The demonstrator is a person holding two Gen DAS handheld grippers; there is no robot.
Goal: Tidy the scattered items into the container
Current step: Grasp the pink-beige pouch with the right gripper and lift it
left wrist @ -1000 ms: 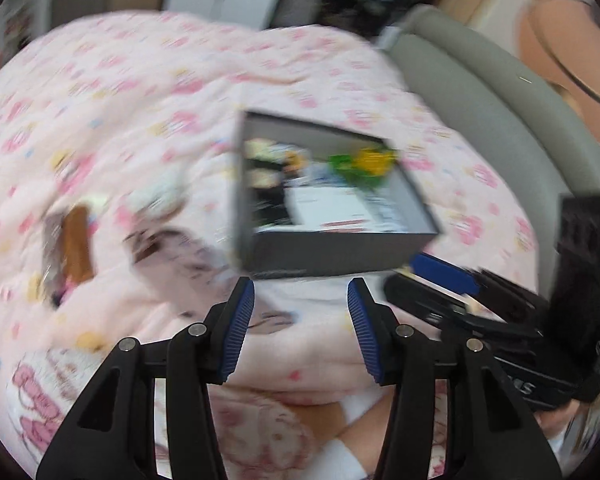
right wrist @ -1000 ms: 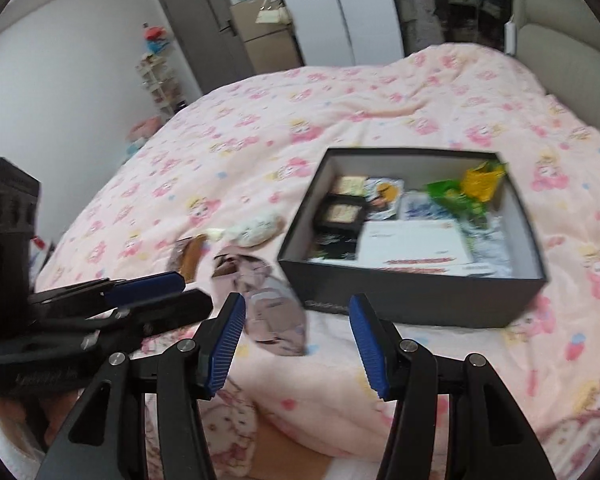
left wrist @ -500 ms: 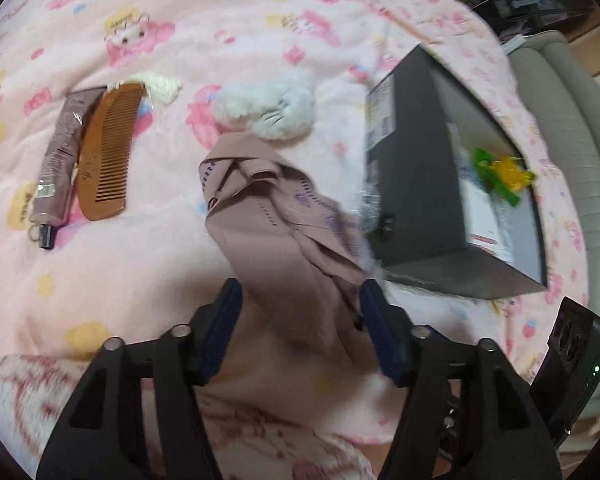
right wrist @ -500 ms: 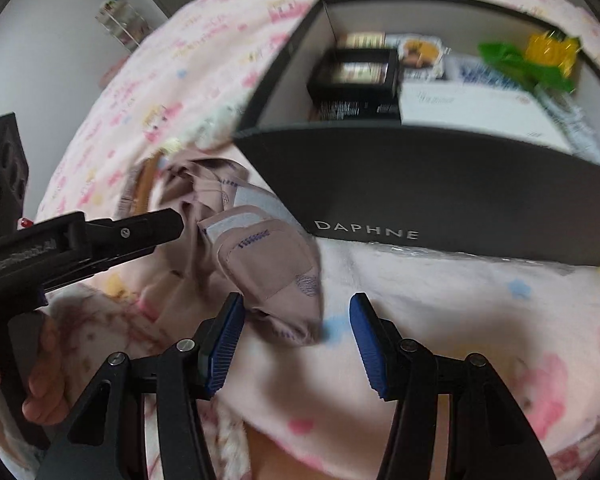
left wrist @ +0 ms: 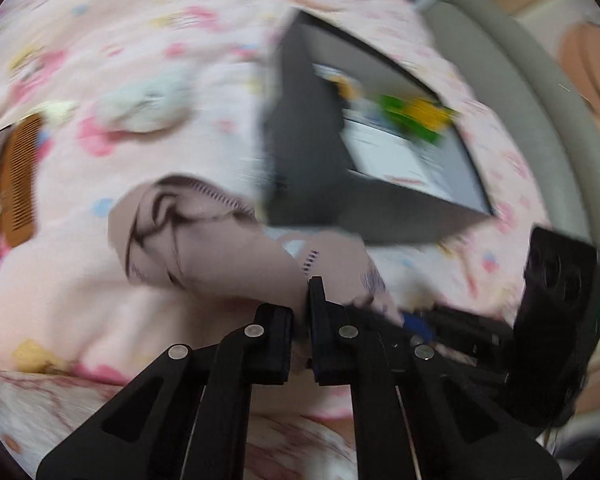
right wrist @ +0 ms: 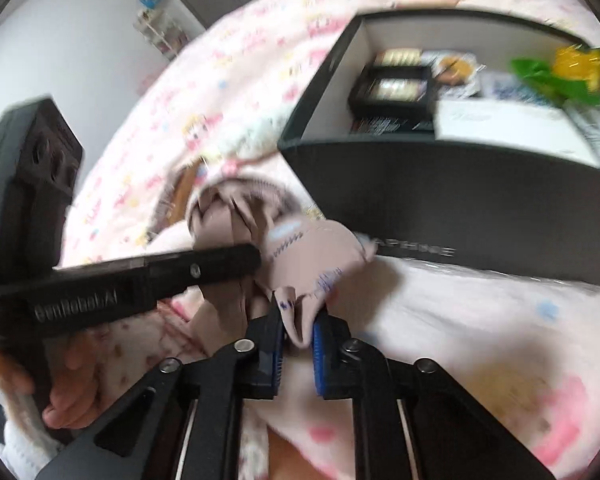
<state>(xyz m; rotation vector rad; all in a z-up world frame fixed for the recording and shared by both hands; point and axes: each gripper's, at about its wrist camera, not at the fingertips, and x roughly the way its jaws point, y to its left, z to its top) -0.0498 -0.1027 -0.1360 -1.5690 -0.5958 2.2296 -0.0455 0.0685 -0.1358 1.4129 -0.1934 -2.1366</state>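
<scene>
Since the earlier frames both grippers have dropped onto the crumpled mauve cloth pouch (left wrist: 220,240) and their jaws have just been closing, with fabric between them. At lower centre of the left view, the left gripper (left wrist: 300,316) is clenched on the pouch's near edge; at lower centre of the right view, the right gripper (right wrist: 298,330) pinches a fold between its blue pads (right wrist: 319,344). The pouch lies on the pink bedspread (left wrist: 120,20), just beside the front wall of the dark box (right wrist: 460,200), at centre right. To do this well, I judge both grips should rise together, clear the box wall, and release inside. Left to right, still on the bedspread: one wooden comb (left wrist: 18,184), one fluffy white item (left wrist: 148,100), one pouch; one box, already holding several packets.
</scene>
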